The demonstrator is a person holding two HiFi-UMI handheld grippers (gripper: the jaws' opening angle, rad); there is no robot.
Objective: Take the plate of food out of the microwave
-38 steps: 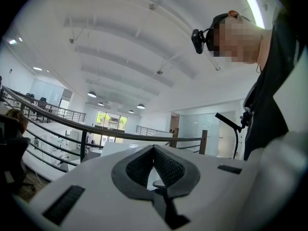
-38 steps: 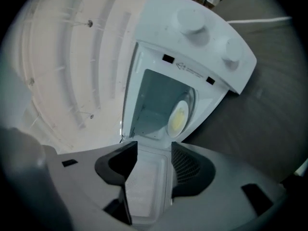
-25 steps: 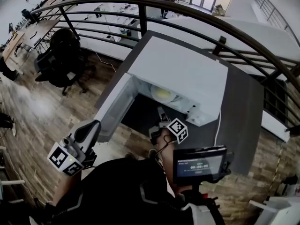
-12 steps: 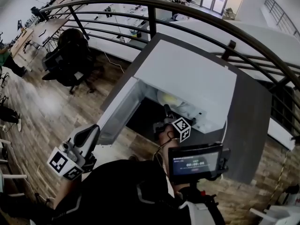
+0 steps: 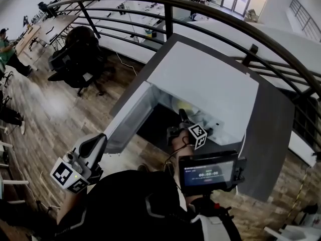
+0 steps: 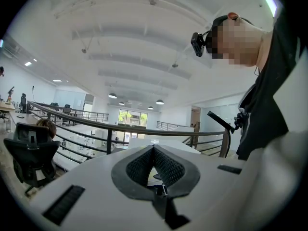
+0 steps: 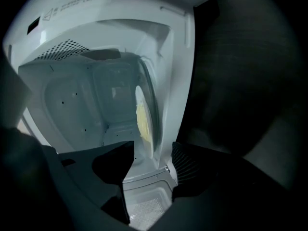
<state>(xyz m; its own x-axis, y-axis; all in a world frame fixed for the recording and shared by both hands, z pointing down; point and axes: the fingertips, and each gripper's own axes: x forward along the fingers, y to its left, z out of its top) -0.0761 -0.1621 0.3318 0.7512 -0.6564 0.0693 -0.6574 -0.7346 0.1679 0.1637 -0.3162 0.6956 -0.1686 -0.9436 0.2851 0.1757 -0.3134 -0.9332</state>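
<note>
The white microwave (image 5: 205, 84) stands on a dark table (image 5: 271, 134) with its door (image 5: 128, 119) swung open to the left. Inside lies a white plate (image 5: 184, 106) with yellow food. My right gripper (image 5: 182, 115) reaches into the cavity mouth. In the right gripper view, turned on its side, the plate (image 7: 144, 119) shows edge-on, and the right gripper (image 7: 151, 150) is open with the plate's near rim at the gap between its jaws. My left gripper (image 5: 98, 140) hangs low at the left, away from the microwave; the left gripper (image 6: 154, 148) points at the ceiling, shut and holding nothing.
A dark metal railing (image 5: 165, 14) curves behind the table, with a drop to a lower floor beyond it. An office chair (image 5: 83, 59) stands at the left. A small screen (image 5: 209, 172) is mounted in front of my body. The wooden floor (image 5: 50, 104) lies left of the table.
The right gripper has moved forward, from in front of the microwave opening to the plate's rim. The left gripper has stayed low at the left.
</note>
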